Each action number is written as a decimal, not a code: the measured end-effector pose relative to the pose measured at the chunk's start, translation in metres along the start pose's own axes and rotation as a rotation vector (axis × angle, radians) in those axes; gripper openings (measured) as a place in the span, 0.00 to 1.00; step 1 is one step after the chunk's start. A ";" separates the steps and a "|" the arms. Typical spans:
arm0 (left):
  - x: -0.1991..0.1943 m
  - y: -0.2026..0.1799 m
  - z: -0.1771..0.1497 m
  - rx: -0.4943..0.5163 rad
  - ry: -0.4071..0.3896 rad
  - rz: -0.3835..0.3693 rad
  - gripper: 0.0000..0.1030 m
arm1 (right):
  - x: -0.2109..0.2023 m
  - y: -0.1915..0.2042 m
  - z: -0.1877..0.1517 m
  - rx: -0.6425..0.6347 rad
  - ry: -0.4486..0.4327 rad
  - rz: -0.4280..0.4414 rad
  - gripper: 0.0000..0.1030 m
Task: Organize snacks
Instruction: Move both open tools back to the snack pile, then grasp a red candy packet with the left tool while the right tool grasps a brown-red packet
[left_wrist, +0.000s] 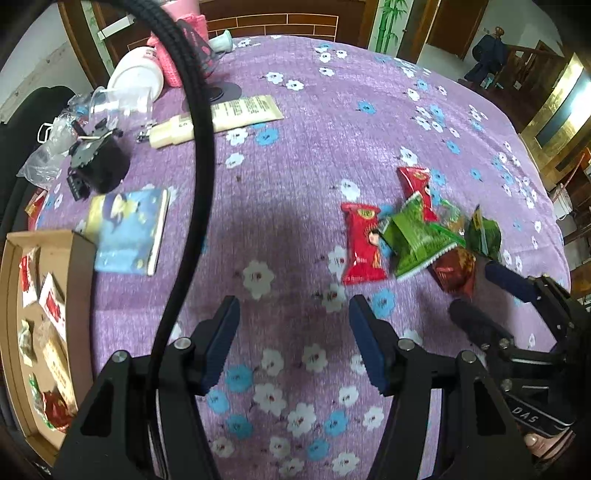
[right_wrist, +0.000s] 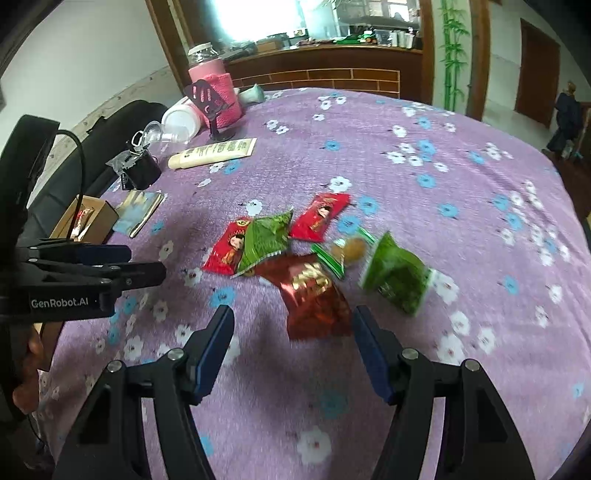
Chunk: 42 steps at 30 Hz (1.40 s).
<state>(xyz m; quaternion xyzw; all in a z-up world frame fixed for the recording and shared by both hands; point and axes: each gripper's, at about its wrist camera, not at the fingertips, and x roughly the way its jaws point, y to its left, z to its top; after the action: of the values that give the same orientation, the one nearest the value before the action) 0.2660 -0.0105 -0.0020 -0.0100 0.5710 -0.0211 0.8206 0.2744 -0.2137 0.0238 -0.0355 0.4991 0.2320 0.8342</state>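
Purple cloth with white and blue flowers covers the table, and the snacks lie in a loose heap on it: two red packets with a cartoon figure, a green packet overlapping the nearer red one, a dark red foil packet, a second green packet to its right, and a small clear wrapper with something brownish inside, too blurred to name. The right gripper hovers with its jaws spread and nothing between the pads, the dark red foil packet just ahead of them. The left gripper is also spread and empty above bare cloth. A cardboard box at the table's left edge holds several wrapped snacks; a blue booklet lies beside it.
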 end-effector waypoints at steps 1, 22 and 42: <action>0.000 0.000 0.002 -0.001 -0.002 0.002 0.61 | 0.004 -0.001 0.001 0.002 0.005 0.016 0.64; 0.027 -0.032 0.041 0.066 -0.007 -0.055 0.61 | 0.007 -0.023 -0.014 0.017 0.076 -0.026 0.40; 0.056 -0.016 0.059 -0.002 0.135 -0.082 0.20 | 0.004 -0.025 -0.017 0.050 0.062 -0.051 0.40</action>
<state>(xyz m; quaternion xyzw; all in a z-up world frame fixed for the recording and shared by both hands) 0.3405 -0.0300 -0.0336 -0.0328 0.6243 -0.0550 0.7785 0.2731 -0.2389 0.0075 -0.0345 0.5291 0.1968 0.8247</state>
